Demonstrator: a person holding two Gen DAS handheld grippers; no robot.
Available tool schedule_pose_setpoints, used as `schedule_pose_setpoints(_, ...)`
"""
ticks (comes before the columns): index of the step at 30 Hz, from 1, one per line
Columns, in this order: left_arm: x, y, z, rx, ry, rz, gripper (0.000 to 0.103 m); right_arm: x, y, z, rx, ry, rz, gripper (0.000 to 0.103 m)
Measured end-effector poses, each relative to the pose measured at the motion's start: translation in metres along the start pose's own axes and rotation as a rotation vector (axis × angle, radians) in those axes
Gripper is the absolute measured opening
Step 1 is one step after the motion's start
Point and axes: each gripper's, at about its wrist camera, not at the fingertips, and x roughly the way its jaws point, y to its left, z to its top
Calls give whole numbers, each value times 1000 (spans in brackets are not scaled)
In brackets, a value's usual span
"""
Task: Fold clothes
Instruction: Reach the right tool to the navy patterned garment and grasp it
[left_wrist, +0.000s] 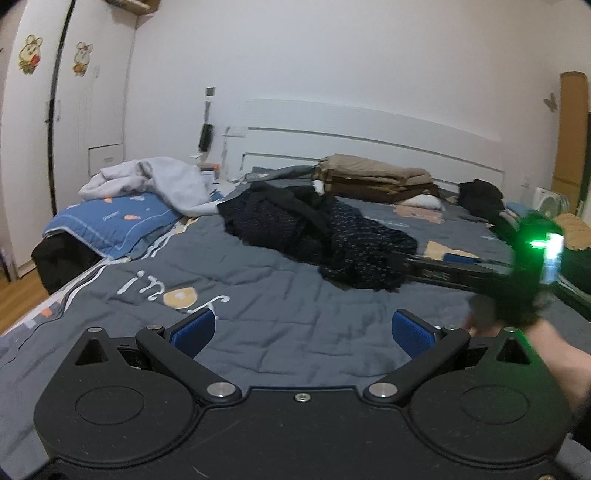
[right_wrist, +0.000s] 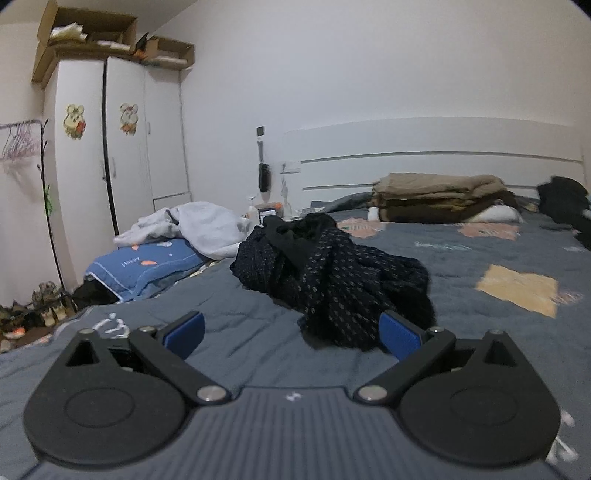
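A crumpled dark navy garment (left_wrist: 317, 229) with a small pale dot pattern lies in a heap in the middle of the grey quilt (left_wrist: 258, 295). My left gripper (left_wrist: 303, 330) is open over bare quilt, well short of the heap. The right gripper (left_wrist: 413, 264), with a green light on its body, comes in from the right, and its fingers reach the heap's near right edge. In the right wrist view the same garment (right_wrist: 332, 273) lies just ahead. There the right gripper (right_wrist: 291, 332) stands open, with the heap's near edge touching the right blue pad (right_wrist: 400, 334).
A white garment (left_wrist: 155, 181) lies over a blue pillow (left_wrist: 110, 221) at the bed's left edge. Folded tan and brown clothes (left_wrist: 373, 177) are stacked at the white headboard, with a black garment (left_wrist: 480, 195) further right. A white wardrobe (right_wrist: 110, 147) and shoes (right_wrist: 33, 314) stand left. A person's hand (left_wrist: 554, 350) is at the right.
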Motion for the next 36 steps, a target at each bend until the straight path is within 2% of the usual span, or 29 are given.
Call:
schedule_pose_setpoints(6, 13, 28, -6, -85, 28, 47, 103, 72, -17, -8, 112, -23, -2, 99)
schedule_pose_setpoints(13, 21, 54, -11, -179, 55, 84, 103, 133, -26, -11, 91, -49, -49, 98)
schedule_pose_setpoints(18, 18, 64, -12, -212, 54, 92, 103, 165, -24, -10, 50, -30, -60, 91)
schedule_pose_setpoints(19, 19, 65, -12, -212, 56, 97, 103, 171, -23, -11, 39, -20, -71, 88)
schedule_pose_setpoints(21, 19, 67, -13, -204, 60, 112, 103, 183, -24, -12, 39, 23, -87, 74)
schedule_pose_setpoints(23, 21, 68, -13, -204, 64, 116, 103, 194, -26, -14, 61, 76, -95, 47)
schedule_pose_setpoints(24, 22, 68, -13, -204, 66, 118, 103, 197, -27, -15, 72, 97, -103, 43)
schedule_pose_setpoints(25, 22, 68, -13, -201, 67, 116, 103, 199, -28, -17, 78, 105, -115, 34)
schedule_pose_setpoints(26, 22, 67, -13, -198, 67, 115, 103, 199, -27, -18, 81, 106, -123, 17)
schedule_pose_setpoints(27, 22, 67, -13, -196, 68, 113, 103, 199, -27, -19, 82, 108, -130, 8)
schedule_pose_setpoints(31, 22, 64, -13, -184, 72, 107, 103, 188, -31, -24, 106, 113, -107, 6)
schedule_pose_setpoints(36, 20, 61, -10, -171, 60, 92, 103, 159, -27, -22, 70, 109, -70, 6)
